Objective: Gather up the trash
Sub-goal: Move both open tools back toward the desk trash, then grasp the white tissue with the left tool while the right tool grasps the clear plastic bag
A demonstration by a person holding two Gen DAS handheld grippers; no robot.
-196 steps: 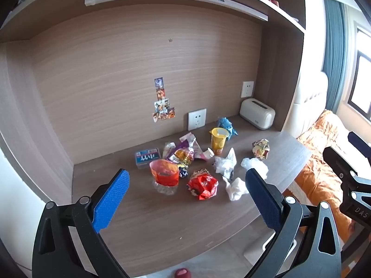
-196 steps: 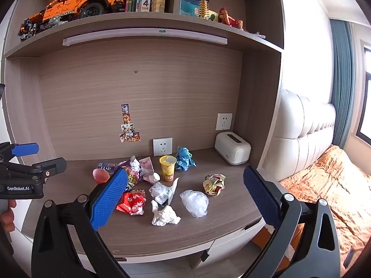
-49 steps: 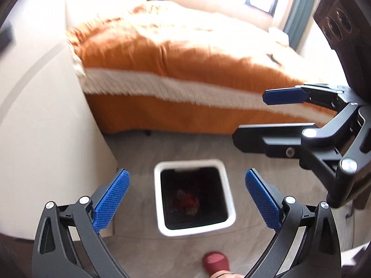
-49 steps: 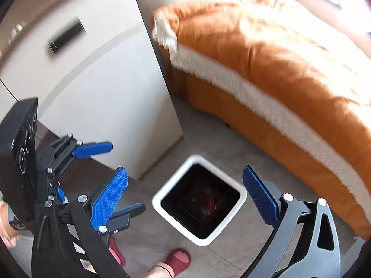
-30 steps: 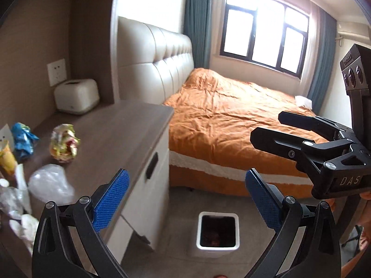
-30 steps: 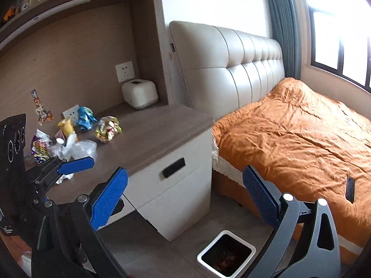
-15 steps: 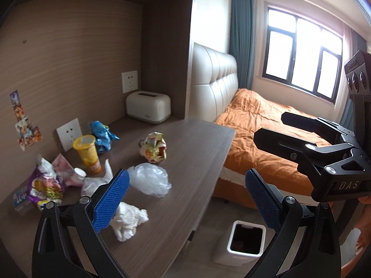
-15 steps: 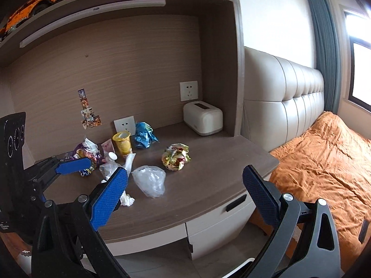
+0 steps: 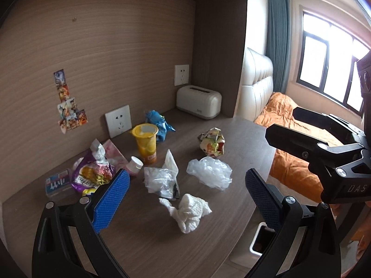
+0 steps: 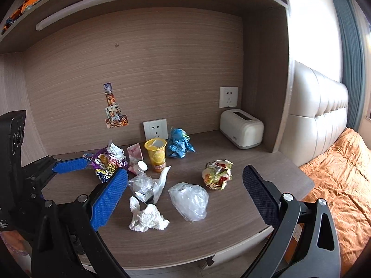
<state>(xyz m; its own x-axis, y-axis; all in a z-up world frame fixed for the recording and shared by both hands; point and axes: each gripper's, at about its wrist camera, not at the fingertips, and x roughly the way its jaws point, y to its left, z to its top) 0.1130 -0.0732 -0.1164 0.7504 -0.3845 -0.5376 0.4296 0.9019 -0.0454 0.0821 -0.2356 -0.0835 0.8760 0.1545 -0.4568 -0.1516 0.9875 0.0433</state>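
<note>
Both sets of jaws are spread wide and nothing is held or touched by either. The left gripper [image 9: 185,197] hangs over the front part of the desk [image 9: 143,236], with the crumpled white tissue [image 9: 189,209] framed between its fingers. The right gripper [image 10: 185,197] is likewise poised above the front edge, with the tissue [image 10: 147,216] and the clear plastic wad [image 10: 190,200] lying between its pads.

The next pick is judged to be best made on the tissue, nearest the front edge. The jaws should be lowered around its bulk and closed on the middle of the wad rather than on a loose corner, since it will crush and may slip out. The clear film bag [image 9: 162,180] just behind it should not be snagged.

Further back lie the crumpled colourful wrapper [image 9: 212,144], the yellow cup [image 9: 146,146], the blue wrapper [image 9: 158,125] and the purple snack bag [image 9: 92,176] towards the rear left corner. The white bin [image 9: 260,243] stands on the floor beyond the desk's right front corner.
</note>
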